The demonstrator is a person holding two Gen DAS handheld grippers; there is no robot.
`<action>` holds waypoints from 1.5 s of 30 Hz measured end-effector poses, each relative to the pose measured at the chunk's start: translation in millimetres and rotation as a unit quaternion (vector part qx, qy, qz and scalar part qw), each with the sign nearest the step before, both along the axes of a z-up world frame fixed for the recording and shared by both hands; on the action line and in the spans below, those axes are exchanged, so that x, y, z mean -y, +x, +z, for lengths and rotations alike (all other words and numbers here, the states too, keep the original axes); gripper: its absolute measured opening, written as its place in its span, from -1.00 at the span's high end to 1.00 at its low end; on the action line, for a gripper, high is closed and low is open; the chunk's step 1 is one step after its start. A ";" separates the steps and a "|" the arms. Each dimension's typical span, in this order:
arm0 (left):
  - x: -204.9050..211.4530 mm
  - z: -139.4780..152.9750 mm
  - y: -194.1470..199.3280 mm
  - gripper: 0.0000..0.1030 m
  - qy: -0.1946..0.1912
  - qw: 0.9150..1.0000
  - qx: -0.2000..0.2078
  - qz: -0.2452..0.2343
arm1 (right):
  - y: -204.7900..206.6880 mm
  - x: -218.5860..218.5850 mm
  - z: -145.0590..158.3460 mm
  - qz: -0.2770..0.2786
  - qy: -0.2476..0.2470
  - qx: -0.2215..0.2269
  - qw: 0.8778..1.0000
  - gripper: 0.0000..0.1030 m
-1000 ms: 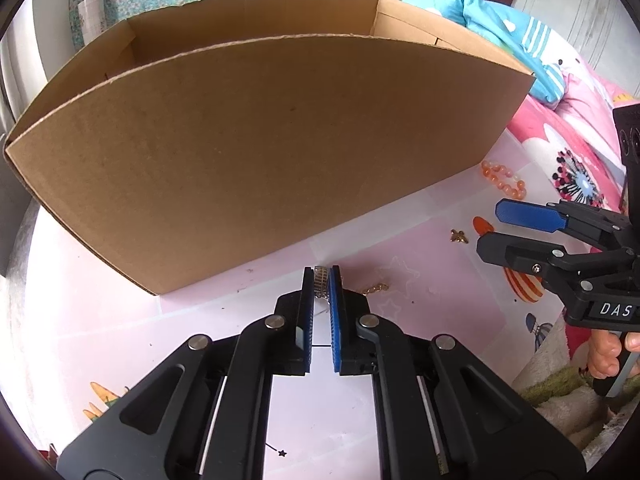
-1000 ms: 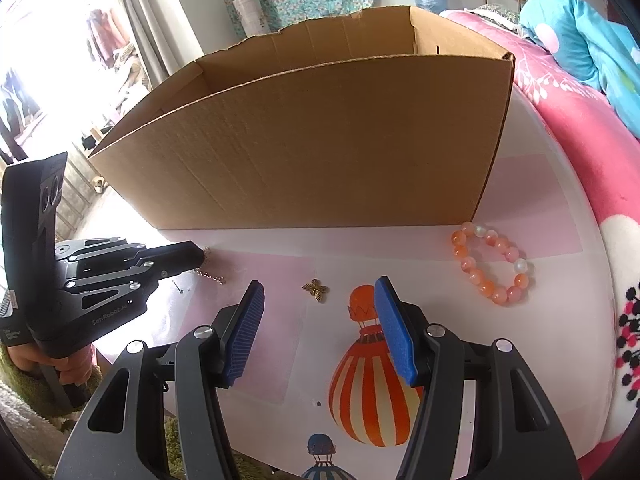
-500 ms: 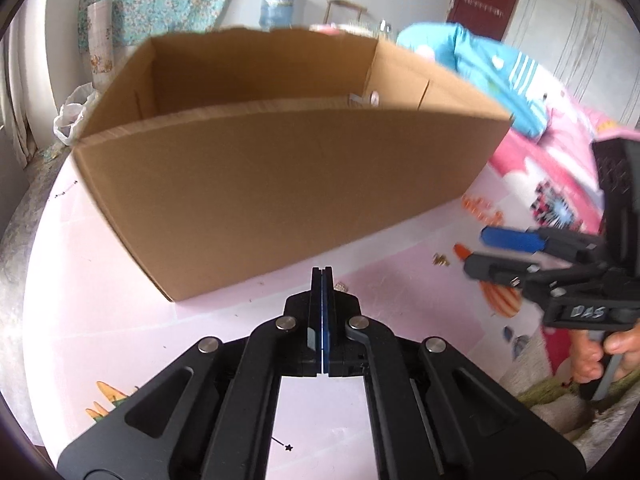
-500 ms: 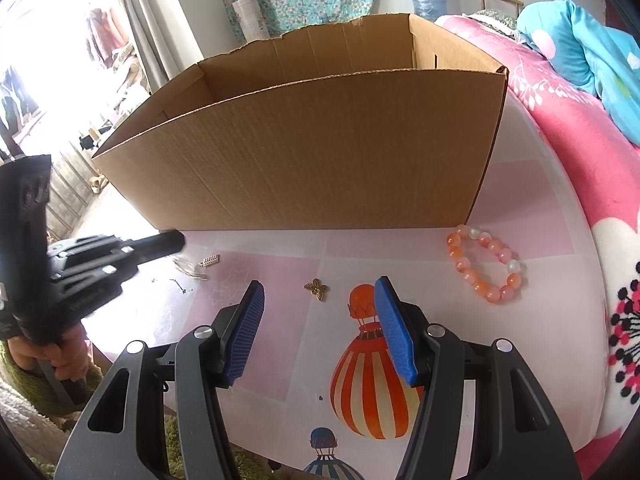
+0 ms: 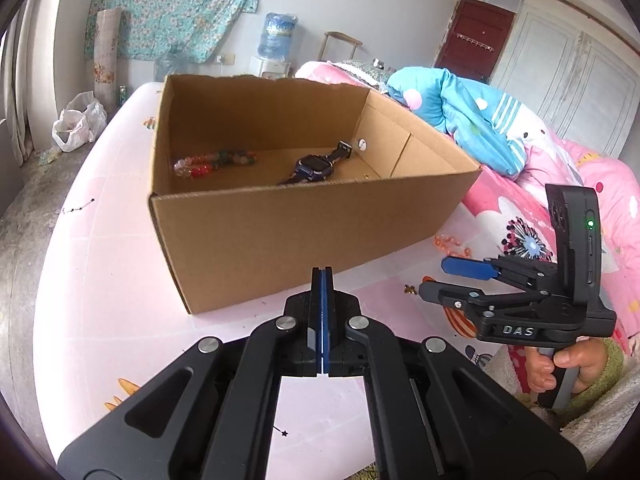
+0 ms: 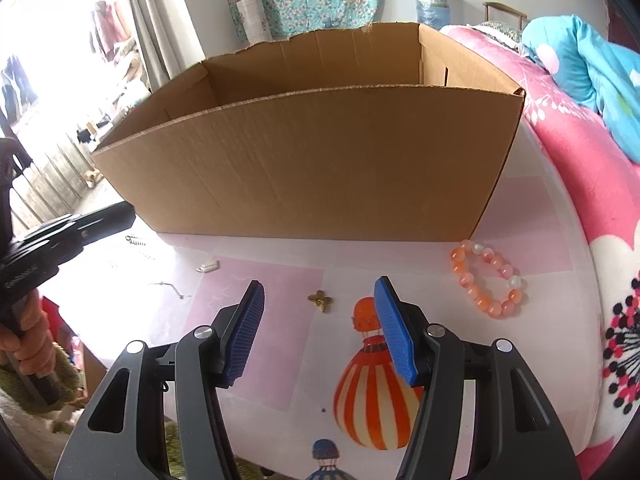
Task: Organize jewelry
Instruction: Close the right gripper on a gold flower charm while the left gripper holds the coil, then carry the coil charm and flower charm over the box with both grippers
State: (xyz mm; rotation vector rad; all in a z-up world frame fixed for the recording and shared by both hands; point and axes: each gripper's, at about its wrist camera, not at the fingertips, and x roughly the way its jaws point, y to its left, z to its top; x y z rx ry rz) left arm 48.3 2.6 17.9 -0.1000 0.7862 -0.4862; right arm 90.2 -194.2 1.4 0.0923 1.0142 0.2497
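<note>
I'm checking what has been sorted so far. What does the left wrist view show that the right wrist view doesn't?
Only the left wrist view looks into the box: a dark watch and a multicoloured bead string lie on its floor. Only the right wrist view shows the small silver piece and thin chain. Both show the orange bead bracelet and gold charm outside it.
</note>
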 end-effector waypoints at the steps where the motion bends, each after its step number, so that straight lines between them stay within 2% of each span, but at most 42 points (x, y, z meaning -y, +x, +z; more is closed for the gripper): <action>1: 0.5 -1.1 -0.4 1.00 0.001 1.000 -0.002 0.000 | 0.8 -2.0 -1.5 0.003 -0.007 0.001 1.000 -0.09; 4: 0.7 -2.9 -0.8 1.00 0.002 1.000 -0.004 -0.002 | 3.4 -9.1 -6.0 0.016 -0.029 0.000 0.999 0.13; 13: 1.0 -7.4 -0.6 1.00 0.005 1.000 -0.006 0.001 | 10.9 -20.7 -18.6 0.007 -0.039 -0.022 0.999 0.41; 18: -0.8 -9.7 1.6 1.00 0.004 1.000 -0.010 0.001 | 7.8 -28.9 -19.0 -0.001 -0.064 -0.010 0.998 0.56; 20: -1.4 -9.8 2.0 1.00 0.003 1.000 -0.010 0.001 | 7.2 -29.5 -19.2 -0.005 -0.065 -0.009 0.998 0.75; 31: -2.4 -2.4 -3.5 1.00 0.004 1.000 0.000 0.006 | 0.6 -18.1 -17.3 -0.020 -0.035 -0.008 0.999 0.75; 38: -9.2 30.1 -18.8 1.00 -0.006 0.999 0.033 0.011 | -12.6 -9.8 16.1 -0.020 -0.024 0.032 0.999 0.75; 45: -5.7 86.7 -24.5 1.00 -0.024 0.995 0.097 -0.004 | -22.1 -7.5 85.7 0.000 0.006 0.115 0.993 0.75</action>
